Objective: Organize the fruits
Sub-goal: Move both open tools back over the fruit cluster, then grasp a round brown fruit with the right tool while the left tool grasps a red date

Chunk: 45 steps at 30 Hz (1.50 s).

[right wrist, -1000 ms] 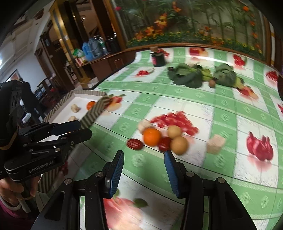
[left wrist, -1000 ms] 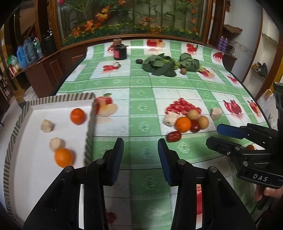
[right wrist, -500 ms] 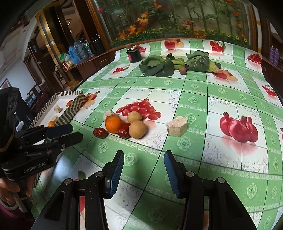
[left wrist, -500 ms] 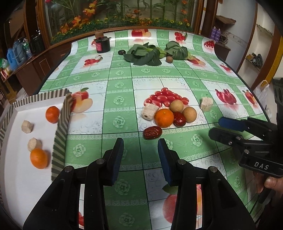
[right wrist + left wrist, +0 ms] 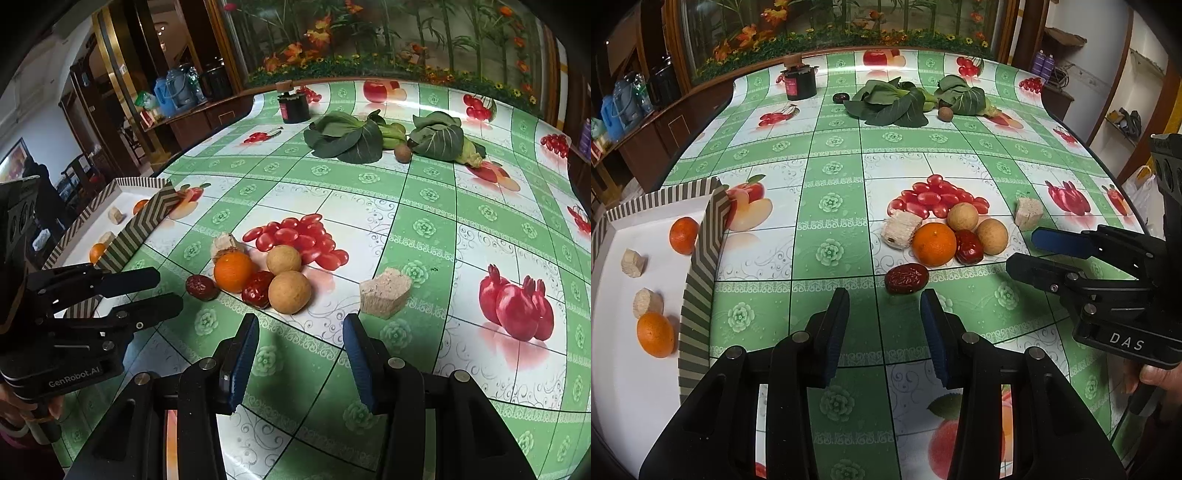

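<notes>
Tablecloth [image 5: 831, 177] bears a red date [image 5: 907, 278] just beyond the empty left gripper [image 5: 884, 325].

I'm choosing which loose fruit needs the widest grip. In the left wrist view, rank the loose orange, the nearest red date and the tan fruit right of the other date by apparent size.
1. Orange
2. Tan fruit
3. Red date
All three lie close together, so nearness hardly skews this.
</notes>
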Tool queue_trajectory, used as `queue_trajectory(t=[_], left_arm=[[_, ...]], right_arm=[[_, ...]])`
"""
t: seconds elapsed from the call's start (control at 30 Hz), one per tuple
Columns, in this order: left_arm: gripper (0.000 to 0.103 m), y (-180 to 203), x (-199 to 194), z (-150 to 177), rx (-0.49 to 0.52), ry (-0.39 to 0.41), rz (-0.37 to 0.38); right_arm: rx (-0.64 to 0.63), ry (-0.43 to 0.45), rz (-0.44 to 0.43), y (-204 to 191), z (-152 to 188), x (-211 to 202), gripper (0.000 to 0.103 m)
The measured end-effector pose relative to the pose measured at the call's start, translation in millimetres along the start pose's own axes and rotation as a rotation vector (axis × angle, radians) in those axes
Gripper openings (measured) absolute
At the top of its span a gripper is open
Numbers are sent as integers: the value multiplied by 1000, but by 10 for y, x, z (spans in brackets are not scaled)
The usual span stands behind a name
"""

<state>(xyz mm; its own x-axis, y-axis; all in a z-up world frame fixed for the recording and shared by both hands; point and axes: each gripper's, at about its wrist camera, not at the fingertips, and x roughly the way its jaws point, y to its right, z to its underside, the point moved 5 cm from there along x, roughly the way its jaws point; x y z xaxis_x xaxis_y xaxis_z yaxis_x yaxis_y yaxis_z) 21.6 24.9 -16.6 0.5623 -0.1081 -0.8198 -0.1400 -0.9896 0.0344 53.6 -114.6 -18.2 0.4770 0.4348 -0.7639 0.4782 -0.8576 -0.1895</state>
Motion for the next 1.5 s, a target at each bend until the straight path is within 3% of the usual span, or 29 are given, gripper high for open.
queue_trajectory(t=[0.43,0.8,1.0,1.13,1.33,1.4,1.43,1.5], left_arm=[[39,7,85,-3,7,-26,26],[39,58,161,-20,26,-47,49],[39,83,201,-51,35,-50,45],[39,95,217,-73,36,-48,52],[39,97,227,-92,32,-30,79],[36,107,227,-95,37,-24,88],[28,113,227,-96,41,-21,87],[28,111,225,-95,43,-13,82]], right_arm=[[-57,-7,1,-22,-71,92,46],[-105,-17,-49,-29,-158,229,46],[-131,-21,-82,-68,-166,278,38],[-134,-18,-102,-98,-166,288,27],[-103,3,-100,-47,-118,191,27],[-76,17,-99,-1,-105,138,27],[-69,23,-99,14,-103,118,27],[-53,34,-102,31,-91,81,27]])
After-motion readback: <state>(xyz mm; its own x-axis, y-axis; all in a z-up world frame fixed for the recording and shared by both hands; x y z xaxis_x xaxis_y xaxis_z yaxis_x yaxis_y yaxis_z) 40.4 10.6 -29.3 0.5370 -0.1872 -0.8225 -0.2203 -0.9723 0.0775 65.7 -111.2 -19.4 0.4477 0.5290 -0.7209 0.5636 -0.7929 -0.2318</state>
